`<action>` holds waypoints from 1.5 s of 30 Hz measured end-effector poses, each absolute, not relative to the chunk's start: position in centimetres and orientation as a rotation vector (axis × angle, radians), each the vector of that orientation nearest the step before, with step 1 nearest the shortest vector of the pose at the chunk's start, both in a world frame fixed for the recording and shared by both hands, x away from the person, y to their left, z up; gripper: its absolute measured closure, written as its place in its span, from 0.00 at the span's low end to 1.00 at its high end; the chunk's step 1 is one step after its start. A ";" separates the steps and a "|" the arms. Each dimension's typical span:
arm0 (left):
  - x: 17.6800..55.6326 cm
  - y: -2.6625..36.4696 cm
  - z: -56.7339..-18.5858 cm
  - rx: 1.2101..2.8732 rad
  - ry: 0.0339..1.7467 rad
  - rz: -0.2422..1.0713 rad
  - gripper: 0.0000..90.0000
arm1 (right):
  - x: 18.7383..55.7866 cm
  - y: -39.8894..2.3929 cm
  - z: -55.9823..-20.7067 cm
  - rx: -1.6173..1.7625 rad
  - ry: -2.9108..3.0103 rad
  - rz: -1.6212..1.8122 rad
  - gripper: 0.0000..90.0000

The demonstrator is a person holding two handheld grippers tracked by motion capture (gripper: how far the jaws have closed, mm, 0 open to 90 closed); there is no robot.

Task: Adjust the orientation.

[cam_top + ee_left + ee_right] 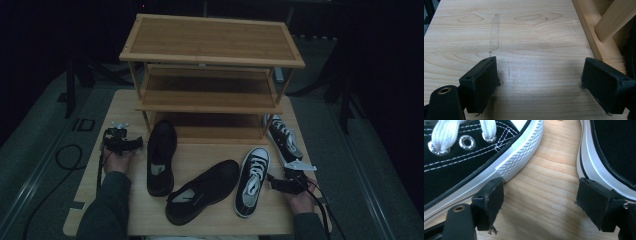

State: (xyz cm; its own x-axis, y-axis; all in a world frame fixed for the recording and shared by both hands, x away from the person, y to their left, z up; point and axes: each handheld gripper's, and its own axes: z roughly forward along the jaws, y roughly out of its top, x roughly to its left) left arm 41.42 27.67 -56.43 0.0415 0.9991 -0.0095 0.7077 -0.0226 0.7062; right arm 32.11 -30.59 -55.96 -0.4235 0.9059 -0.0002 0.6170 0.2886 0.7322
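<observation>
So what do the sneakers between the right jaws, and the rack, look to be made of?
The sneaker looks like black canvas: matte weave, white stitching, metal eyelets, white flat laces. Its sole edge looks like white rubber with a ribbed toe strip. The rack seems bamboo or light wood, with fine slatted grain and a smooth finish. The table shows pale wood grain, possibly veneer.

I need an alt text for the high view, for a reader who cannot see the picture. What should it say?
Four shoes lie on a wooden table before an empty three-tier wooden shoe rack: two black leather shoes and two black-and-white sneakers. A person holds the left gripper and the right gripper low at the table's sides, jaws open, gripping nothing.
</observation>
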 end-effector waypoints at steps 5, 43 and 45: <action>41.4 27.7 -56.4 1.789 1.718 0.701 0.17 | 32.1 -30.6 -56.0 1.365 2.146 0.934 0.24; 40.0 28.3 -54.4 1.878 1.660 0.614 0.51 | 32.1 -30.6 -56.0 1.365 2.146 0.934 0.24; 39.8 28.4 -54.0 1.881 1.649 0.592 0.51 | 32.1 -30.6 -56.0 1.365 2.146 0.934 0.24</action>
